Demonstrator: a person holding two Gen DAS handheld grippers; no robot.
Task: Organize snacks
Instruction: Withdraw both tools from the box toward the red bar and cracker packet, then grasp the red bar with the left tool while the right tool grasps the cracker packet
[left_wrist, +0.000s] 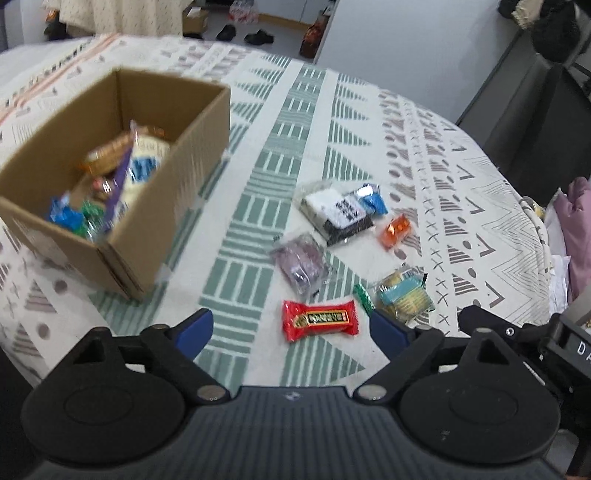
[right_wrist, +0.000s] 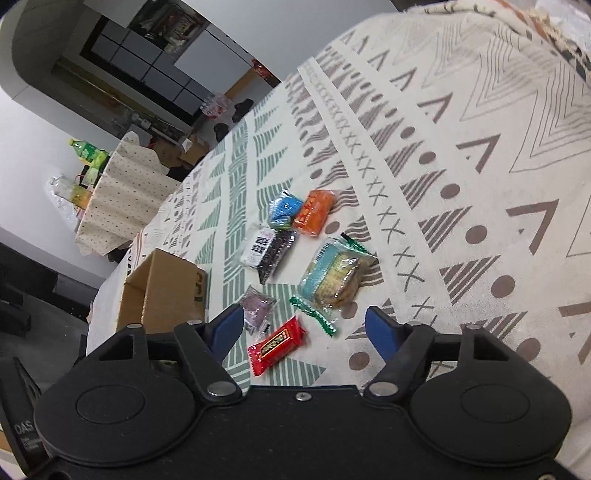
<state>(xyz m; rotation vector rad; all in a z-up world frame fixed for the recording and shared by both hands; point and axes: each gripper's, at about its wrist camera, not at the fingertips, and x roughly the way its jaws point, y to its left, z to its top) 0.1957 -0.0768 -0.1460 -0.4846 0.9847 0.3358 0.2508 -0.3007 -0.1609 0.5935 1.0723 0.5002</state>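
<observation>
Both grippers over the snack pile on the cloth-covered desk (left_wrist: 258, 155), nothing held. Left gripper (left_wrist: 291, 328) jaws stand wide, straddling the red bar (left_wrist: 319, 319); pads not touching it. Right gripper (right_wrist: 304, 328) jaws partly open and empty, with the same red bar (right_wrist: 277, 345) and the thin green stick (right_wrist: 314, 314) lying between the blue pads, cracker pack (right_wrist: 334, 275) just beyond. Cardboard box (left_wrist: 199, 140) sits toward the desk's left side in the left view, already part filled with snacks. Loose ones: purple pack (left_wrist: 301, 260), black-and-white pack (left_wrist: 338, 214), blue candy (left_wrist: 373, 197), orange candy (left_wrist: 397, 229), all well apart from the box. Risks: both grippers look lined up on the red bar, so they could collide or tug the same wrapper. Right jaws closing here may catch the green stick along with the bar, or pinch only film, which would slip. Wrappers are slick and flat on soft cloth: pads could bunch the cloth and miss. The right gripper's body shows at the left view's right edge, so clearance is thin.
</observation>
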